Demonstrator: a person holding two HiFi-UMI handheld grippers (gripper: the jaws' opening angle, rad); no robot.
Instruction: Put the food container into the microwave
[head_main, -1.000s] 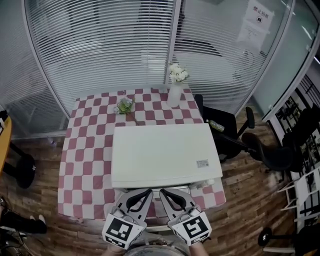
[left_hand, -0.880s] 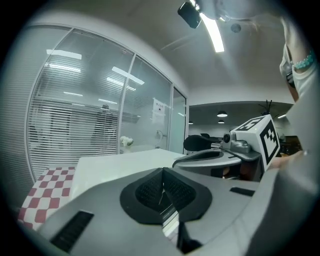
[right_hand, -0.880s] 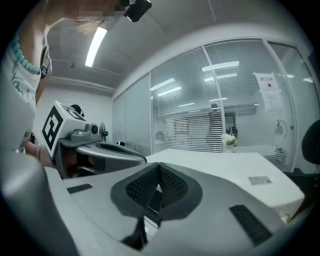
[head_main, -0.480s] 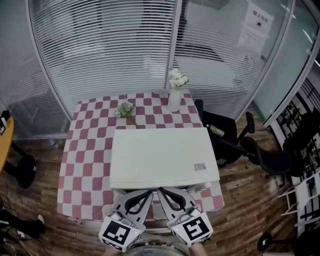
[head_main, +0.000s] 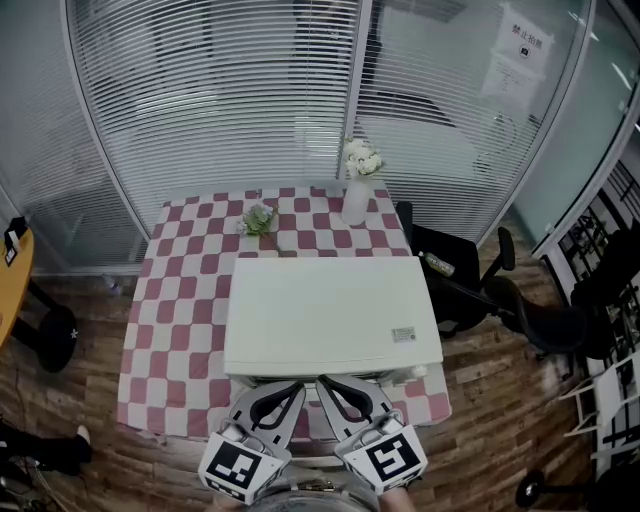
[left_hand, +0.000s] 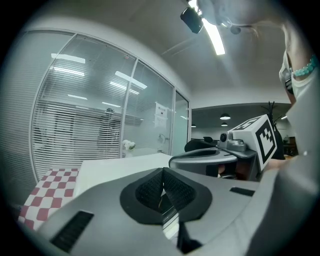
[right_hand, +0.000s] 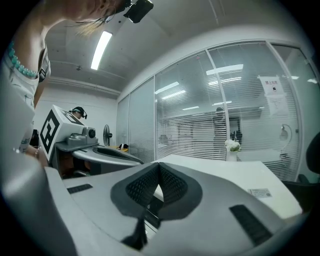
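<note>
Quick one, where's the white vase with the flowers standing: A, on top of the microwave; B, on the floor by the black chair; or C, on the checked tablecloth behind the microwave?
C: the white vase stands on the checked tablecloth near the table's far edge, beyond the microwave, whose flat white top carries only a small label.

Three views over one microwave top.
The head camera looked steeply down on the white microwave (head_main: 330, 315) from above; the cameras on the left gripper (left_hand: 163, 187) and right gripper (right_hand: 158, 182) sat low, close, facing level across that top toward the flower vase (left_hand: 128, 145), shared by all.
</note>
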